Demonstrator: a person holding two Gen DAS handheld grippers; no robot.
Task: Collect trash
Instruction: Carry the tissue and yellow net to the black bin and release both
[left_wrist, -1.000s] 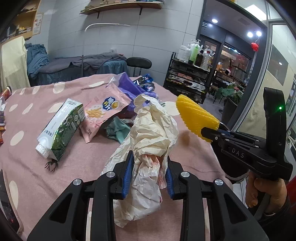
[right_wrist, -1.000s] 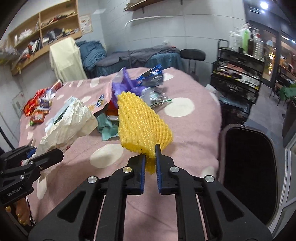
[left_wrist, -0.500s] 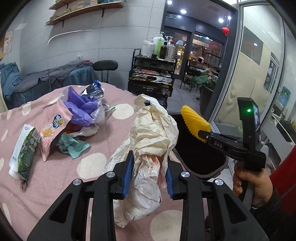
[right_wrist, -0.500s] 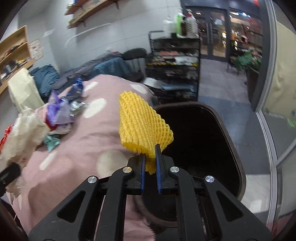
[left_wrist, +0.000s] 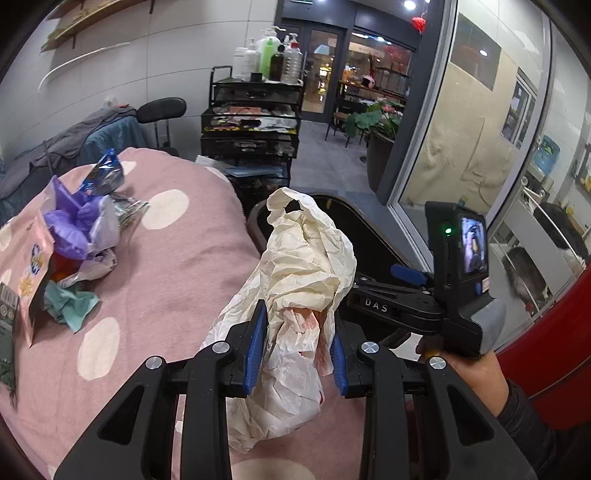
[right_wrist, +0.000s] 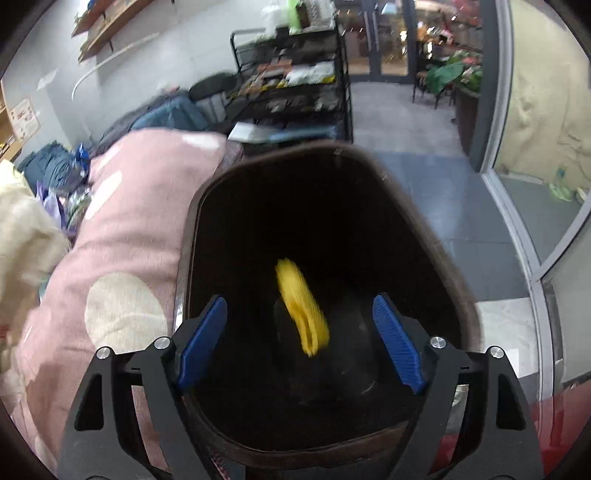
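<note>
Our right gripper (right_wrist: 300, 341), its jaws having just been opening, is releasing the yellow foam fruit net (right_wrist: 302, 306), which is dropping free into the dark oval trash bin (right_wrist: 436, 236). Our left gripper (left_wrist: 295, 345) is clamping the crumpled, stained cream paper wrapper (left_wrist: 306, 266); next we are judging it needs carrying over the bin.

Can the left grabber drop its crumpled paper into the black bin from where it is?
Probably not yet. The left gripper is clamped on the crumpled paper above the pink blanket, beside the black bin. The right gripper, jaws just opened, hangs over the bin's mouth.
</note>
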